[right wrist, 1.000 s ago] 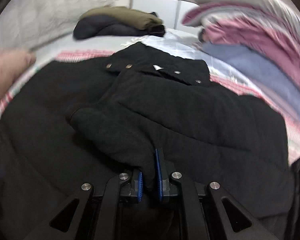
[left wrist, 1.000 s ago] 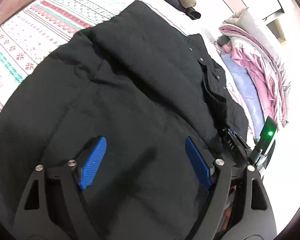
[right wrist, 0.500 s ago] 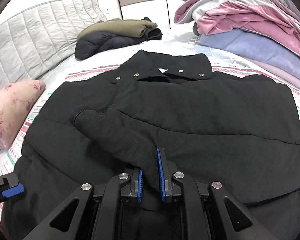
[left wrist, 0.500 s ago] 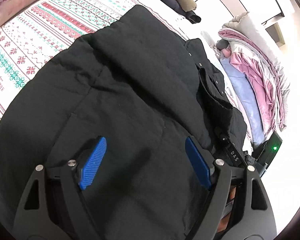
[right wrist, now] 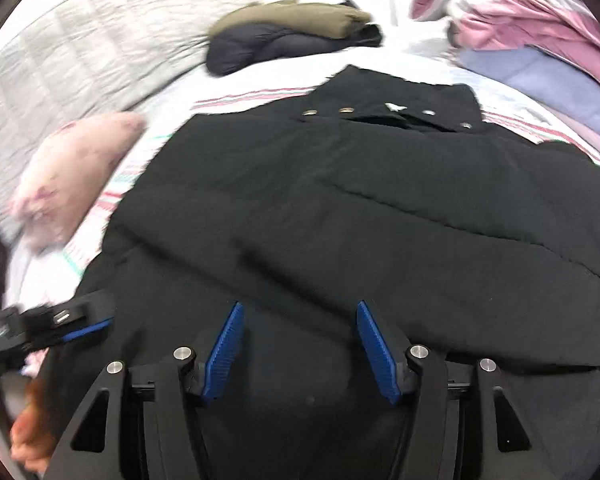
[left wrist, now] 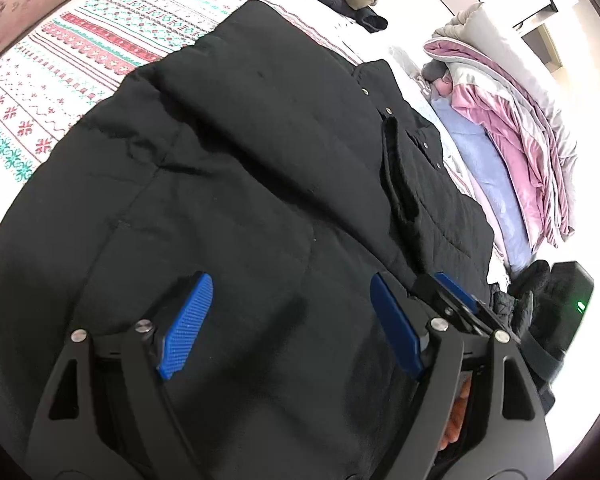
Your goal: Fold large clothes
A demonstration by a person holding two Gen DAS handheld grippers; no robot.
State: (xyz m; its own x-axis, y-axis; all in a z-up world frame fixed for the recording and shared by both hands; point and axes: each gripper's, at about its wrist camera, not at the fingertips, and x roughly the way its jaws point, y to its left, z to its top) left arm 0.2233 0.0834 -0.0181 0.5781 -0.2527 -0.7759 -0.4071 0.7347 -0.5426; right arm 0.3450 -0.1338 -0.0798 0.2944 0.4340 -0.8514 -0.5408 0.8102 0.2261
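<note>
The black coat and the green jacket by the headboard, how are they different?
The black coat lies spread flat across the bed; the olive green jacket is folded into a small bundle. The black coat rests on the patterned bedspread; the green jacket sits on a folded dark jacket. Both look puffy.

Pink pillow [right wrist: 72, 176] motion-blurred; black jacket [right wrist: 340, 220] hem cut off (bottom edge).

Black jacket [right wrist: 380, 208]: matt quilted cloth, metal snaps. Bedspread [left wrist: 100, 52]: patterned woven cloth. Gripper pads [right wrist: 224, 352]: ribbed blue plastic.
</note>
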